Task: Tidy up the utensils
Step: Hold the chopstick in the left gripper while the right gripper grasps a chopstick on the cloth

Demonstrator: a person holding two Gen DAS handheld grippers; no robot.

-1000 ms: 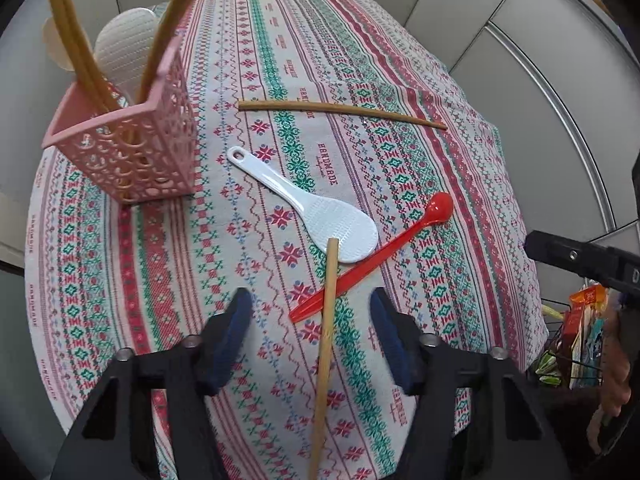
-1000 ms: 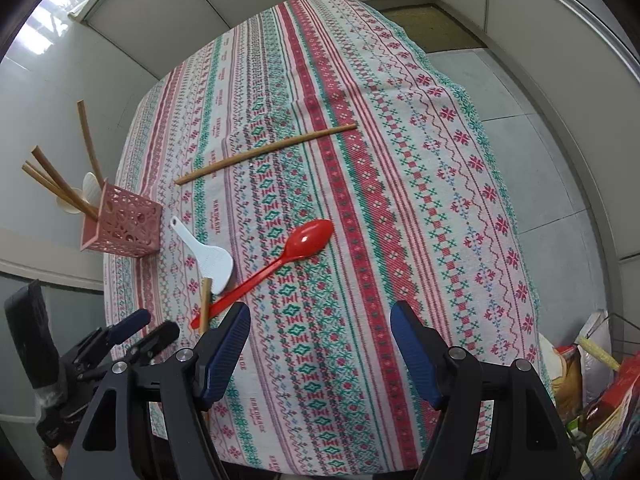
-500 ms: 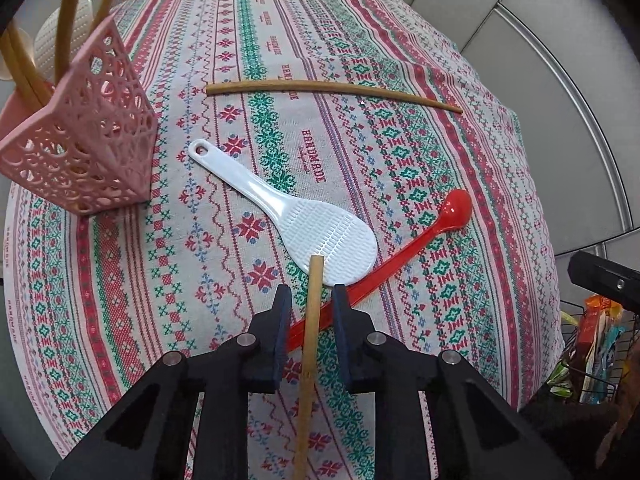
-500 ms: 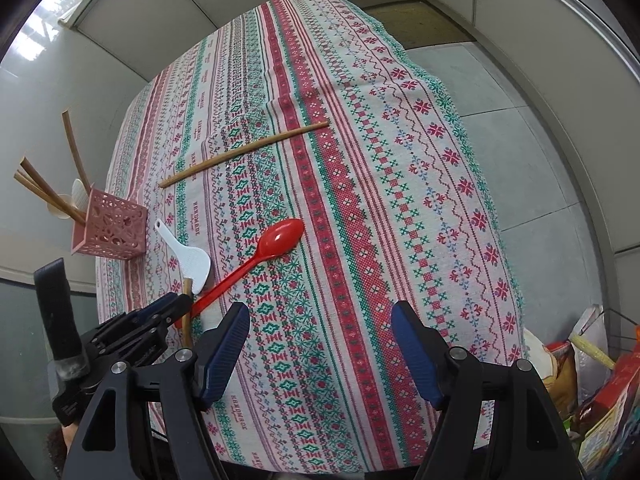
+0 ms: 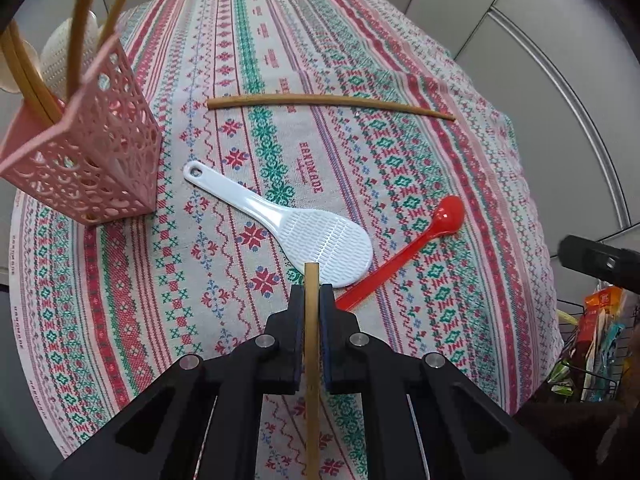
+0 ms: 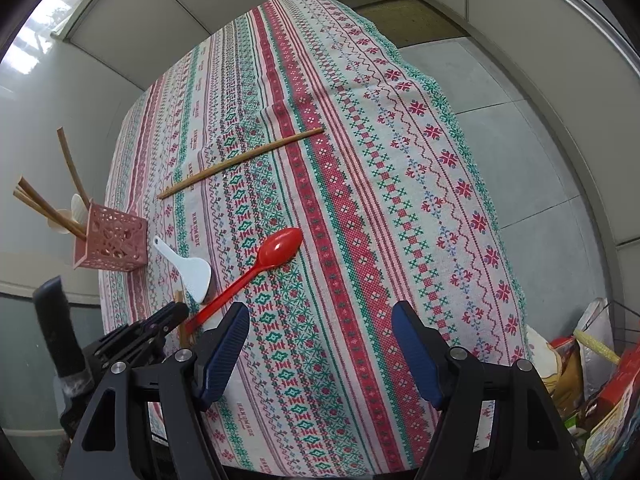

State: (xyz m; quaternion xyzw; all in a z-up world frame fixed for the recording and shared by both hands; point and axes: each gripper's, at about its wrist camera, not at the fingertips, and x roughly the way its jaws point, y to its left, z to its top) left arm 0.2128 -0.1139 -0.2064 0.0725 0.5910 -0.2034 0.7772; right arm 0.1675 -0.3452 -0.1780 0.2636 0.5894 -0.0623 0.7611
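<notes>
Pink lattice basket (image 5: 88, 160), up-left of my left gripper (image 5: 312, 300): three wooden sticks, two pale utensil heads. Loose ahead: one white rice paddle (image 5: 304, 236), one red spoon (image 5: 404, 256), one chopstick (image 5: 332, 102). Jaws, just closing, clamp a second chopstick (image 5: 312, 360). My right gripper (image 6: 320, 344) gapes empty.

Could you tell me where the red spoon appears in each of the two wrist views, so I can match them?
Left wrist view: the red spoon lies right of centre, bowl toward the upper right.
Right wrist view: the red spoon lies left of centre, bowl toward the upper right.
Shared landmark: the white rice paddle beside it.
</notes>
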